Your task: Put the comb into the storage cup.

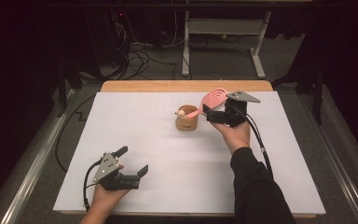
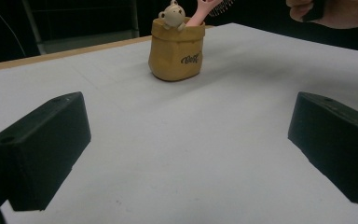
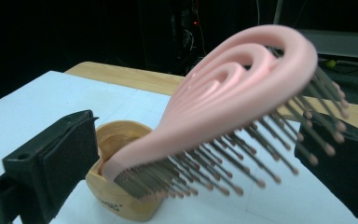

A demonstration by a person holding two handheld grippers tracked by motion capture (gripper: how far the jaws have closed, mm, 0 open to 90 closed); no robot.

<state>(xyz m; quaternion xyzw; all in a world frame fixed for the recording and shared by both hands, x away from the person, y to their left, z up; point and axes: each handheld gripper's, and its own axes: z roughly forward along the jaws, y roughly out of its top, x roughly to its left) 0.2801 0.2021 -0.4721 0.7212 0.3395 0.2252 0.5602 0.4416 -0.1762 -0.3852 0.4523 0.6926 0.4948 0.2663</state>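
Pink hairbrush point(image 3: 233, 98) leans handle-down in my tan pot point(image 1: 186, 122) near the bench's point(image 1: 168, 186) far edge, between the right hand-held gripper's point(image 1: 214, 111) wide-open jaws, ungripped; left hand-held gripper point(image 1: 133, 162) gapes empty at the near-left corner.

Pink hairbrush point(image 3: 242, 88), tan-brown cup point(image 2: 176, 51) with dark lettering, white table point(image 1: 168, 154), black tools

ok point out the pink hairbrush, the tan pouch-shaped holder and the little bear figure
pink plastic hairbrush point(image 3: 242, 79), right gripper view, back of its head
tan pouch-shaped holder point(image 2: 176, 56), left gripper view, front wall
small cream bear figure point(image 2: 172, 14), left gripper view, its head
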